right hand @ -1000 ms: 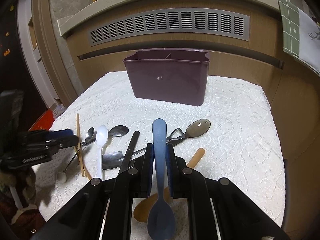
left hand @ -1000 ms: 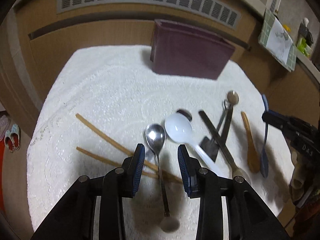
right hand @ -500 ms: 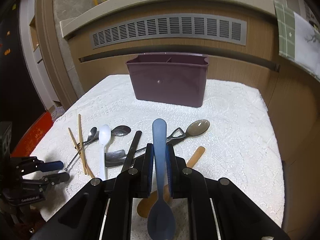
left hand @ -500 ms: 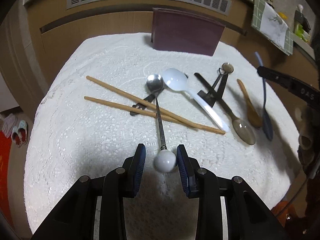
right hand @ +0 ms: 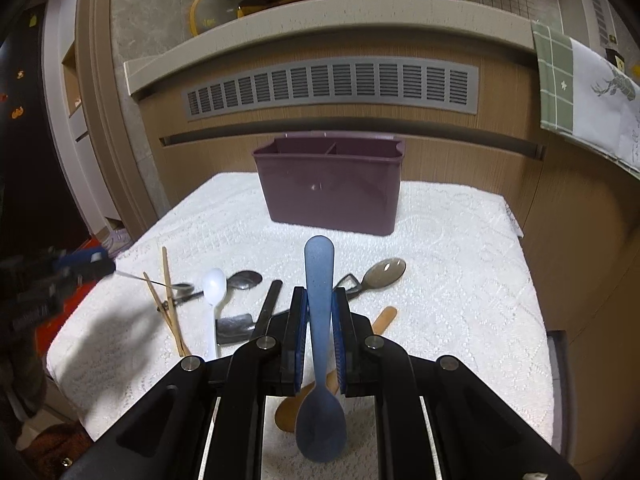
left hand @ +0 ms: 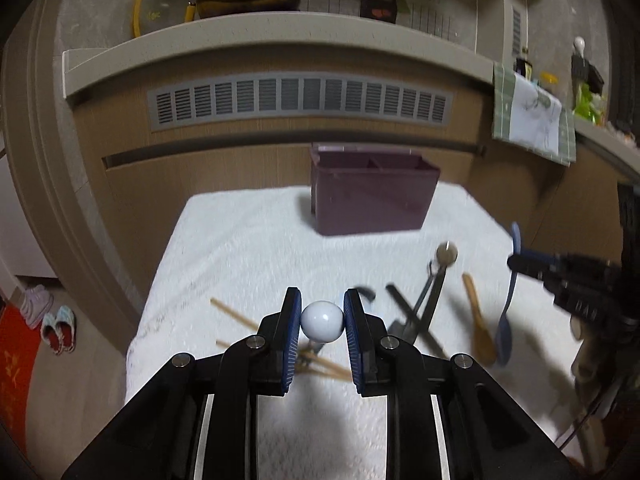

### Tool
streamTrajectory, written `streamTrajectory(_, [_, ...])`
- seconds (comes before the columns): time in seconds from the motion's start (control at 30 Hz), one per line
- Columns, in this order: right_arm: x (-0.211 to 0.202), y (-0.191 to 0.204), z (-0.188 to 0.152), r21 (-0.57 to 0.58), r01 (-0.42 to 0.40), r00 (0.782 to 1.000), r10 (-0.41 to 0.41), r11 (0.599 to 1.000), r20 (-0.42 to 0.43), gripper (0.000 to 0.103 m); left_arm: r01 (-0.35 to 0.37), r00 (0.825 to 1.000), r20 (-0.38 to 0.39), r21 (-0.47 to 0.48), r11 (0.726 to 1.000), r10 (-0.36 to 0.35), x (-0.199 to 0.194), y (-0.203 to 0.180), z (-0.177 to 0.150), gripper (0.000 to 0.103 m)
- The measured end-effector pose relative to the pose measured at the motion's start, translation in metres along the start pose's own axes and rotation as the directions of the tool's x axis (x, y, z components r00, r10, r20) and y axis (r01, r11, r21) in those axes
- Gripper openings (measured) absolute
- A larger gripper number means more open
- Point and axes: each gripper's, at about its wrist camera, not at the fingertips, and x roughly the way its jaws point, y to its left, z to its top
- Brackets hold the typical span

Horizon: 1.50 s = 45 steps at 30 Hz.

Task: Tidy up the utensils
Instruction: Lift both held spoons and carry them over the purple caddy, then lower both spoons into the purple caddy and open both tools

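- We see the left hand-held gripper (left hand: 322, 322) closed on the white ball end (left hand: 322, 321) of a thin metal spoon; the ball is smooth and glossy, pinched between the blue ribbed pads (left hand: 292, 330).
- The spoon's shaft and bowl are mostly hidden behind the ball in the left view. In the right view a thin metal rod (right hand: 140, 278) runs from the blue pads at far left towards the chopsticks (right hand: 170, 300), and its bowl seems to lie at the crossing, though blur leaves us unsure.
- The right hand-held gripper (right hand: 320, 336) is clamped on a matte blue spoon (right hand: 320, 360), handle pointing forward, rounded bowl nearest the camera.
- The counter (right hand: 460, 280) wears a white, lace-patterned cloth.
- On it lie a white plastic spoon (right hand: 214, 300), a dark flat-handled utensil (right hand: 268, 308), a shiny metal spoon (right hand: 386, 272) and a wooden spoon (right hand: 382, 318) partly hidden behind the right gripper.
- The maroon plastic caddy (right hand: 330, 196) stands at the far edge, boxy, with a divider inside; its compartments' contents are out of sight.
- The left view is motion-blurred, so the utensils there are smeared.
- Pale letters on the right gripper's body in the left view are too soft to read.
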Motion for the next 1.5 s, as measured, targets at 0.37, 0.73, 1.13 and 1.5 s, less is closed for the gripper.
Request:
streamTrajectory(0.37, [-0.010,-0.008,0.013,0.016,0.016,0.998,-0.017,1.000,0.060,0.011,0.022,0.997,0.076,-0.025,0.999,-0.020,-0.010,0.005,0.036,0.022])
streamTrajectory(0.73, [-0.038,-0.020,0.144,-0.014,0.069,0.934,-0.060,0.997,0.351,0.011,0.255,0.942,0.244,-0.072,0.964,-0.231,0.000,0.007,0.173,0.022])
streamTrajectory(1.13, [0.066,-0.038,0.207,-0.017,0.079,0.934,-0.068,0.997,0.352,0.012,0.331,0.937,0.156,-0.102,0.938,-0.313,0.129,0.006,0.229,0.022])
streamTrajectory(1.5, [0.165,-0.060,0.146,0.058,0.018,0.999,-0.021,0.998,0.050,0.013,0.283,0.959,0.009,-0.123,0.951,-0.284,0.208,0.002,0.174,0.024])
